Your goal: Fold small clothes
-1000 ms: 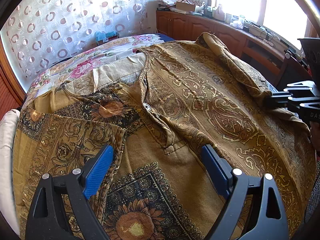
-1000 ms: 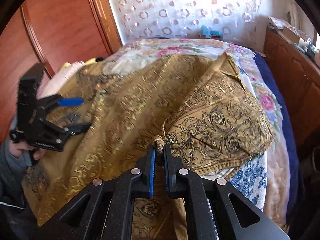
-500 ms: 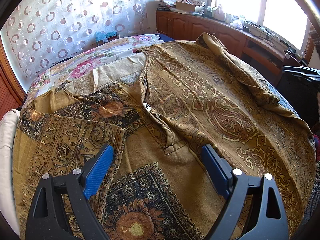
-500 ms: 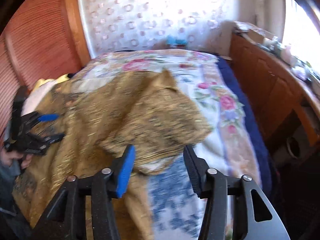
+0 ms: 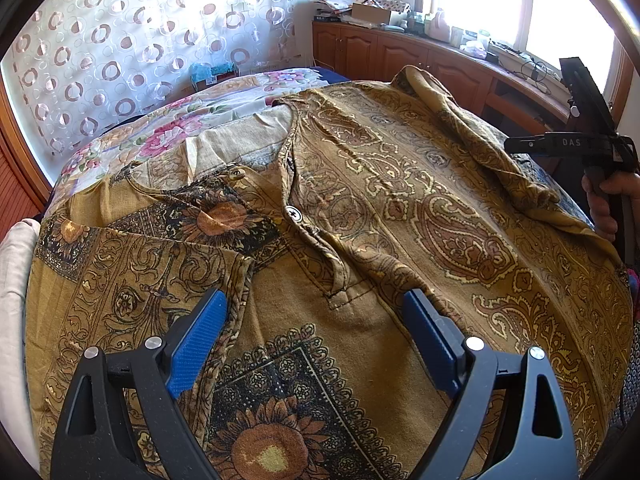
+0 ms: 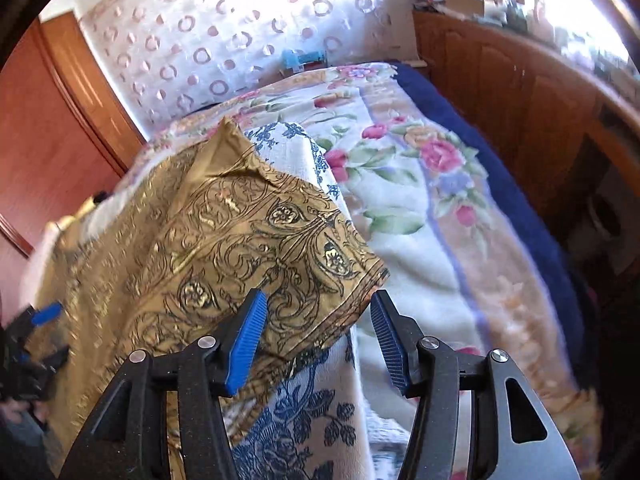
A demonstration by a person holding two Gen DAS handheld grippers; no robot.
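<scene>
The right tool (image 6: pixel 316 340), clamped on the sleeve (image 6: pixel 256 240) a second before, was seen open and empty, the sleeve left folded over the shirt (image 5: pixel 360 220). The left tool (image 5: pixel 316 340) was held wide above the shirt on the bed (image 6: pixel 420 216), so one fold was judged complete.

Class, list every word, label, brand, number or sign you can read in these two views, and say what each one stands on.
"DAS": white letters on the black body of the right tool, seen from the left wrist view.
Boxes and bottles on the wooden counter: print too small to read.
Right wrist view: nothing readable.
</scene>
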